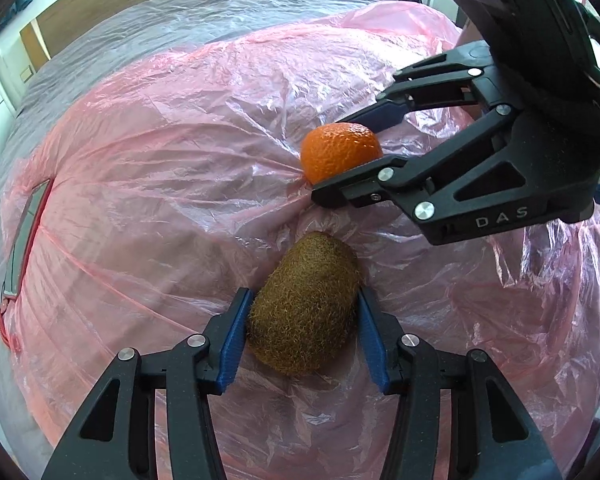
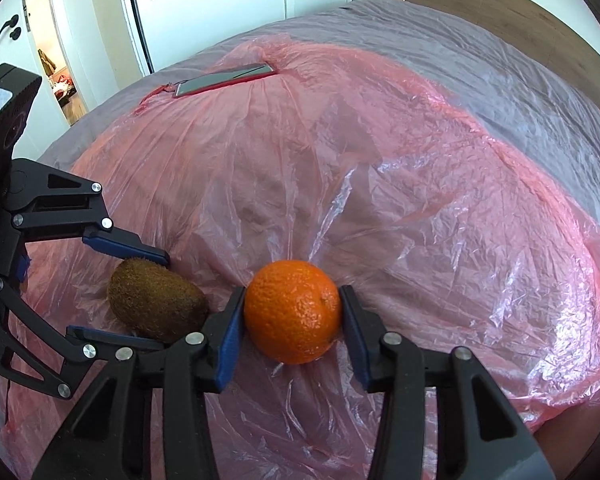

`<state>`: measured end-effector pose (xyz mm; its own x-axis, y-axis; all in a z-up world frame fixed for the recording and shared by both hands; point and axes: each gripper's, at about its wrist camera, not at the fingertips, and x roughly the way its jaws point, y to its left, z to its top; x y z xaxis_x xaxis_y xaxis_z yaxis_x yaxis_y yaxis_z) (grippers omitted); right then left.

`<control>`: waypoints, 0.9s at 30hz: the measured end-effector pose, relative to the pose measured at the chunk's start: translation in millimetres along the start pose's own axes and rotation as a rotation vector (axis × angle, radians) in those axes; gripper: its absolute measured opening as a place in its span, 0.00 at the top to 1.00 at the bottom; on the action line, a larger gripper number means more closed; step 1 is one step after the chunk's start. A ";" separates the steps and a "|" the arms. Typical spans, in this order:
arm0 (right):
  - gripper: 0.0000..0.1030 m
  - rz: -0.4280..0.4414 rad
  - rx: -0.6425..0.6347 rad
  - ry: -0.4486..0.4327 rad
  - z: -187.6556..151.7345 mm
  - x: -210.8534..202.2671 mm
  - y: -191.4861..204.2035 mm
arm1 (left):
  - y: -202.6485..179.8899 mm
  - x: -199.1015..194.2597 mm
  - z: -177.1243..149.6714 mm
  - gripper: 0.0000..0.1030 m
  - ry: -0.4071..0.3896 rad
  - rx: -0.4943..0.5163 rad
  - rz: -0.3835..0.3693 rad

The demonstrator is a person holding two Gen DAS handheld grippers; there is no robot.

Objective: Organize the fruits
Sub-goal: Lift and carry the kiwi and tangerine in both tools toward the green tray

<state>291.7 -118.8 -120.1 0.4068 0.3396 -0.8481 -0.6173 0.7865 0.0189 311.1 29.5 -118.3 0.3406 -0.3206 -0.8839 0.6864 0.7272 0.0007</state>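
Observation:
A fuzzy brown kiwi (image 1: 304, 308) lies on a crinkled pink plastic sheet (image 1: 160, 160). My left gripper (image 1: 304, 296) is shut on the kiwi, with a blue pad pressed against each side. Just beyond it sits an orange (image 1: 340, 150), gripped from the right by my right gripper (image 1: 336, 156). In the right wrist view the orange (image 2: 293, 316) fills the gap of the right gripper (image 2: 293, 292), and both pads touch its skin. To its left, the kiwi (image 2: 156, 300) sits inside the left gripper (image 2: 166, 302). Both fruits rest on the sheet.
The pink sheet (image 2: 420, 200) covers a grey bedspread (image 2: 500, 60) on a bed with a wooden headboard (image 2: 500, 8). A phone in a red case (image 2: 224, 80) lies at the sheet's far edge, also visible as the phone (image 1: 26, 236) in the left wrist view. A white door (image 2: 12, 20) stands beyond the bed.

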 end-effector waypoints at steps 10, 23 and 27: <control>0.32 -0.016 0.037 -0.042 -0.4 -28.9 -2.4 | 13.2 -27.5 -1.4 0.55 -0.034 -0.091 -0.014; 0.32 -0.018 0.080 -0.072 -28.6 -80.5 7.3 | 3.1 -71.0 -13.5 0.55 -0.083 -0.238 0.042; 0.32 -0.005 0.094 -0.076 -48.9 -101.5 17.2 | -13.2 -84.6 -23.6 0.55 -0.093 -0.263 0.073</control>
<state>206.9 -165.0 -59.6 0.4616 0.3707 -0.8059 -0.5503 0.8322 0.0676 258.1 61.3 -54.6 0.4483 -0.3074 -0.8394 0.4721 0.8788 -0.0697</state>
